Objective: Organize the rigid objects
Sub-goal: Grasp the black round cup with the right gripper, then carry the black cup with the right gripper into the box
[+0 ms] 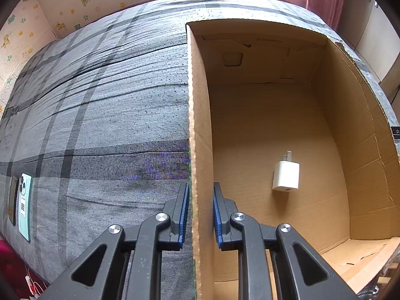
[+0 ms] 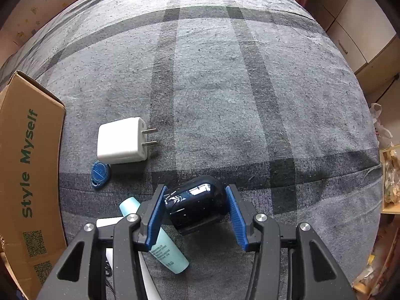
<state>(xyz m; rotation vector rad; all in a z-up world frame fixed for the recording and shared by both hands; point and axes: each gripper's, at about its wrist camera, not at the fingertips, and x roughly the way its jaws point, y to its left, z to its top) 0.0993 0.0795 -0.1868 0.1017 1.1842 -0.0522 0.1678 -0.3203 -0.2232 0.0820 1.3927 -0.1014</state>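
Observation:
An open cardboard box [image 1: 275, 125] stands on the grey plaid bed cover [image 1: 100, 100]. A small white charger [image 1: 286, 175] lies on its floor. My left gripper [image 1: 200, 200] straddles the box's left wall [image 1: 200, 150], one finger on each side, pressing on it. In the right wrist view, my right gripper [image 2: 196, 205] holds a glossy dark blue case [image 2: 196, 203] between its blue pads. A larger white charger [image 2: 122, 141], a blue key fob [image 2: 100, 172] and a pale teal tube [image 2: 160, 242] lie on the cover. The box's outer side [image 2: 30, 162] is at the left.
Two phones [image 1: 21, 202] lie at the left edge of the bed in the left wrist view. A white object [image 2: 110, 222] sits partly hidden under my right gripper. Cabinets [image 2: 357, 37] and shelves with bags stand to the right of the bed.

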